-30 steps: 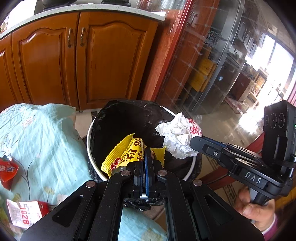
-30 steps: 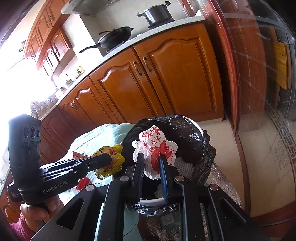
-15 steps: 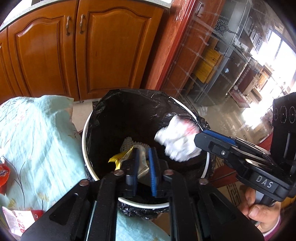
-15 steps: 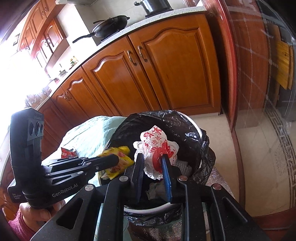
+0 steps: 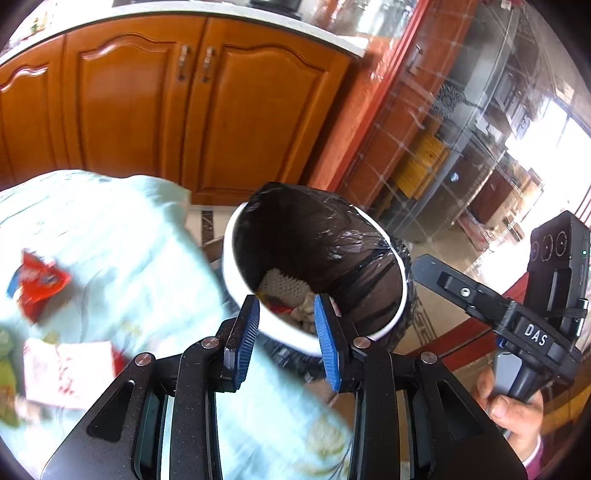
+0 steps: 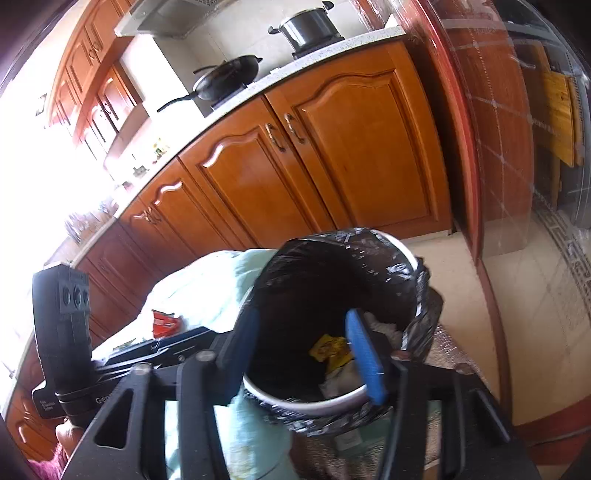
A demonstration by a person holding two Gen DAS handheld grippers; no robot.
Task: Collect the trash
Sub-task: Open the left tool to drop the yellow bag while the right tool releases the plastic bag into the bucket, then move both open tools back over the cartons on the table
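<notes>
Pale mint cloth (image 5: 122,236) with a faint floral print drapes the tabletop, rumpled and soft, beside glossy orange-brown wooden cabinets (image 5: 155,110) with arched panels and metal handles. On the speckled counter (image 6: 332,48) sit a dark wok (image 6: 225,79) and a steel pot (image 6: 308,27). A round white bin (image 5: 236,291), lined with a crinkled shiny black bag (image 5: 332,240), stands against the cloth's edge; inside lie a yellow wrapper (image 6: 327,349), crumpled white paper (image 6: 380,326) and a ridged white foam piece (image 5: 282,288). Both the left claw (image 5: 286,339) and the right claw (image 6: 306,354) hang over the bin with blue ribbed pads spread apart, gripping nothing. A red wrapper (image 5: 37,284) and a white-and-red packet (image 5: 66,373) lie on the cloth.
</notes>
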